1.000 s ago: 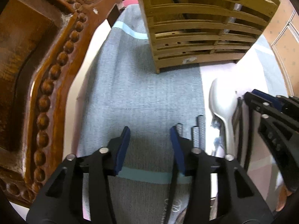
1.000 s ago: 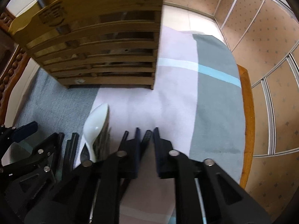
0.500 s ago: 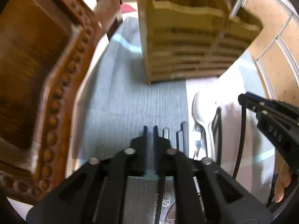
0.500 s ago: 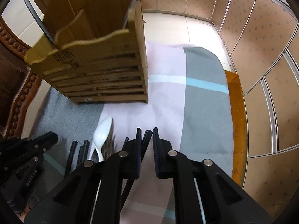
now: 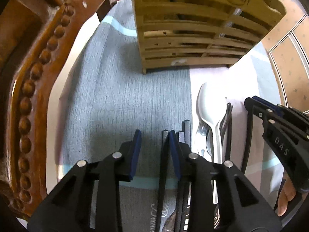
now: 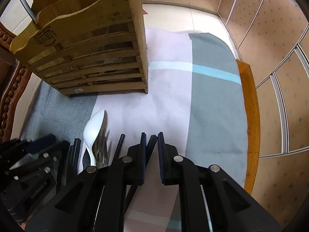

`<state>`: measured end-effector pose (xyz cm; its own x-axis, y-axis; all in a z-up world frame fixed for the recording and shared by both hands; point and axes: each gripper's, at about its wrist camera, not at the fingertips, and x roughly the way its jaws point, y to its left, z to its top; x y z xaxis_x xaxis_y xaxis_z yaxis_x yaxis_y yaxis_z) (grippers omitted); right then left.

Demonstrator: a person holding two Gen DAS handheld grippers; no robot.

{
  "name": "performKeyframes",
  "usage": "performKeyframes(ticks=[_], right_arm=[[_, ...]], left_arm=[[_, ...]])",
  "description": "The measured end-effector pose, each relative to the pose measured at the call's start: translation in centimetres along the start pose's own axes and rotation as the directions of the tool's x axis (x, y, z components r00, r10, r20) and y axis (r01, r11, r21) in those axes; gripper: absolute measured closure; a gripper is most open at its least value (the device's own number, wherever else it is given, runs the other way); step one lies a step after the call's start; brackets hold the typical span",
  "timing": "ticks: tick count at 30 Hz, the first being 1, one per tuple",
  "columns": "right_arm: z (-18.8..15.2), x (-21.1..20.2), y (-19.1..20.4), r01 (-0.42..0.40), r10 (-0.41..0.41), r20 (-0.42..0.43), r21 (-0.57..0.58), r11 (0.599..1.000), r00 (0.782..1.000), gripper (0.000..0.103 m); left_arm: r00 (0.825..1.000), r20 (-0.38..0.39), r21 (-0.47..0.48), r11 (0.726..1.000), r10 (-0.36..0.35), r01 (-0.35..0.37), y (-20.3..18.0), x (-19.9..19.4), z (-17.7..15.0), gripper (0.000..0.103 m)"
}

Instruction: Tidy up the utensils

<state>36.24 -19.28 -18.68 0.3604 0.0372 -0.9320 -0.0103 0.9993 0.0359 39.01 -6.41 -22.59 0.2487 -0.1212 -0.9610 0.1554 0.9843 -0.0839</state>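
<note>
jaws of the left gripper (image 5: 154, 137) were opening again w/ nothing between, after nearly closing half a sec ago. right gripper (image 6: 151, 141) stayed clamped on a black chopstick (image 6: 149, 148). spoon (image 5: 209, 112) & others lay on the cloth (image 5: 125, 100), short of the wooden holder (image 5: 193, 38); pick prob missed.

spoon (image 5: 209, 108): 1 | wooden holder (image 5: 193, 32): 1 | grippers: 2

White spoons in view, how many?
1. The white spoon lies on the cloth in front of the wooden rack, its bowl pointing toward the rack. Others may be hidden inside the rack.
</note>
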Motion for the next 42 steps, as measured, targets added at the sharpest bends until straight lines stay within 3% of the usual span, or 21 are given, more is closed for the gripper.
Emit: performKeyframes(ticks=[6,8,11,15,18,22,26,28,31,34,36,42], right_arm=[[0.2,0.6,-0.3,-0.002,0.002,-0.004,-0.009,1.000,1.000,0.091],[0.1,0.6,-0.3,0.002,-0.002,-0.006,-0.013,1.000,1.000,0.091],[0.0,0.4,0.0,0.002,-0.002,0.005,-0.007,1.000,1.000,0.091],[0.0,-1.4,-0.1,-0.009,0.009,0.061,-0.007,1.000,0.998,0.091],[0.0,-4.2,-0.4,-0.039,0.039,0.116,-0.003,0.999,0.992,0.091],[-0.4,-9.3,-1.1,-0.101,0.099,0.218,0.000,0.995,0.971,0.092],[-1.1,-13.2,-1.7,-0.118,0.112,0.302,0.001,0.993,0.947,0.093],[-1.5,-15.8,-2.0,-0.123,0.114,0.357,0.003,0.992,0.927,0.094],[-1.9,-18.9,-2.1,-0.130,0.118,0.421,0.000,0.992,0.899,0.095],[-2.3,-21.7,-2.0,-0.133,0.119,0.477,-0.006,0.991,0.871,0.095],[-2.2,-22.9,-2.0,-0.128,0.117,0.506,-0.015,0.992,0.854,0.095],[-2.6,-24.9,-2.1,-0.129,0.122,0.553,-0.026,0.991,0.824,0.095]], left_arm=[[1.000,0.004,0.008,1.000,0.005,-0.005,0.3,-0.6,-1.0,0.074],[1.000,0.009,0.004,1.000,0.027,-0.027,-0.1,-0.7,-1.3,0.093],[1.000,0.012,-0.027,1.000,0.008,-0.008,0.7,-1.4,-1.1,0.096],[0.997,0.081,-0.054,0.999,0.012,-0.008,2.1,-3.7,-1.1,0.096],[0.985,0.175,-0.070,0.998,0.008,0.004,2.6,-7.1,-1.7,0.096],[0.951,0.309,-0.085,0.996,0.017,0.010,3.1,-12.2,-2.7,0.096],[0.892,0.449,-0.106,0.994,0.047,0.001,3.1,-18.0,-4.3,0.096],[0.865,0.498,-0.112,0.994,0.056,0.000,2.6,-19.9,-5.1,0.096],[0.842,0.538,-0.109,0.994,0.037,0.025,2.3,-22.6,-5.5,0.096],[0.806,0.589,-0.106,0.994,0.055,0.009,1.7,-24.8,-5.7,0.096],[0.790,0.609,-0.106,0.994,0.067,-0.002,1.6,-25.7,-6.4,0.096],[0.769,0.635,-0.122,0.993,0.069,0.012,1.1,-27.6,-6.2,0.096]])
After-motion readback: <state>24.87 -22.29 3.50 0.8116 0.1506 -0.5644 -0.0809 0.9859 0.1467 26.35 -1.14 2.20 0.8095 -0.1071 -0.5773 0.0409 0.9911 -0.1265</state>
